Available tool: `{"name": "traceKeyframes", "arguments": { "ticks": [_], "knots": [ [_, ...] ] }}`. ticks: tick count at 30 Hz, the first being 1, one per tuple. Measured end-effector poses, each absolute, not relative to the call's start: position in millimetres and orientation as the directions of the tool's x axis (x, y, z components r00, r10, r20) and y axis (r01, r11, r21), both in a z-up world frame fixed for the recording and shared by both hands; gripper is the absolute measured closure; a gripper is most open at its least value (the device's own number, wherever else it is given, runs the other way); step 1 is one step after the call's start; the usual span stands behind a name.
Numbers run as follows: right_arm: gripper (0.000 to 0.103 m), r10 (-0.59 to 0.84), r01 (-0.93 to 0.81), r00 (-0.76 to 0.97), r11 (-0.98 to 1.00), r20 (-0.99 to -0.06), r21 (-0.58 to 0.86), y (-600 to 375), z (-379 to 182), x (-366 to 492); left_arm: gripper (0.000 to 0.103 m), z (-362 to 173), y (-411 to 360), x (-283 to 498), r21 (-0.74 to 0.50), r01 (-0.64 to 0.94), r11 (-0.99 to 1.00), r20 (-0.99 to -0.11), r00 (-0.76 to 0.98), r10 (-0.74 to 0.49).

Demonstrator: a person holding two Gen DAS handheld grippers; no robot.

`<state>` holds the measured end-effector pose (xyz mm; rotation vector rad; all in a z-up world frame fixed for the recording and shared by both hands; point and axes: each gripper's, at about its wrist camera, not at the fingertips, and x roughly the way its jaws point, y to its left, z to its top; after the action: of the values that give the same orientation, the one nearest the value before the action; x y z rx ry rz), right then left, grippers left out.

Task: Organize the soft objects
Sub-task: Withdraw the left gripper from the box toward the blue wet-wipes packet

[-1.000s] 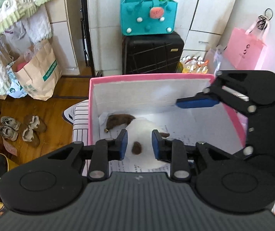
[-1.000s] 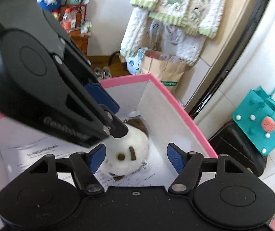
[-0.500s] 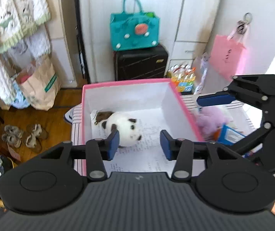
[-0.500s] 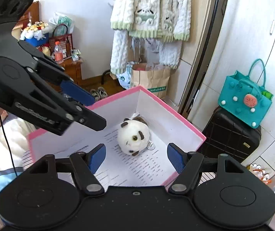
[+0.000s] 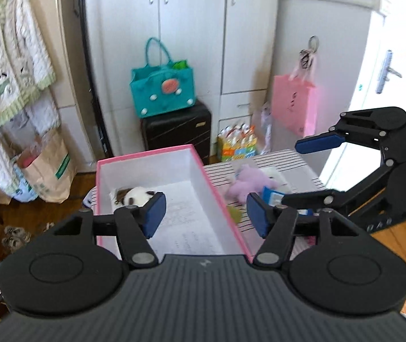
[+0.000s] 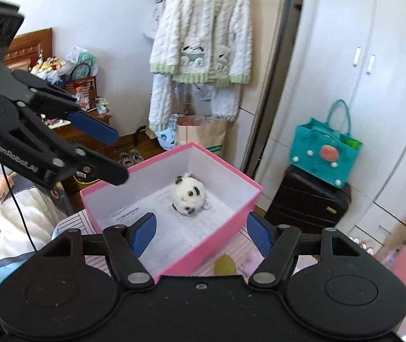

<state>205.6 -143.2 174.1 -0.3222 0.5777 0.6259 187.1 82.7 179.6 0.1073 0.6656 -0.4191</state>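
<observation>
A pink box (image 5: 220,196) (image 6: 231,213) with a white inside stands on a striped surface. A white and brown plush panda (image 5: 134,195) (image 6: 187,195) lies in its far corner. A purple plush toy (image 5: 245,181) and a small yellow-green soft thing (image 5: 235,213) (image 6: 225,265) lie on the stripes right of the box. My left gripper (image 5: 204,218) is open and empty, high above the box. My right gripper (image 6: 201,238) is open and empty, above the box's near corner. Each gripper shows in the other's view, the right one (image 5: 319,145) and the left one (image 6: 94,126).
A blue card package (image 5: 271,199) lies by the purple plush. Beyond the box stand a black suitcase (image 5: 177,126) with a teal bag (image 5: 161,91) on it, a pink bag (image 5: 294,105), a paper bag (image 5: 49,168) and wardrobe doors. A bed (image 6: 9,213) is at left.
Both grippers have risen and pulled back from the box. The left gripper has let go of the panda, which now lies in the box, and its jaws have opened wider.
</observation>
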Motion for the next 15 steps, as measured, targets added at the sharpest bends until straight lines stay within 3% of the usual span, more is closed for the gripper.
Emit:
{"name": "traceKeyframes", "arguments": {
  "ticks": [15],
  "knots": [
    [0.028,0.372,-0.481,0.712,0.876,-0.595,-0.028,-244.0,124.2,136.8,0.037,133.0,26.8,128.3,-0.042,0.53,0.847,-0.579,0.678,-0.453]
  ]
}}
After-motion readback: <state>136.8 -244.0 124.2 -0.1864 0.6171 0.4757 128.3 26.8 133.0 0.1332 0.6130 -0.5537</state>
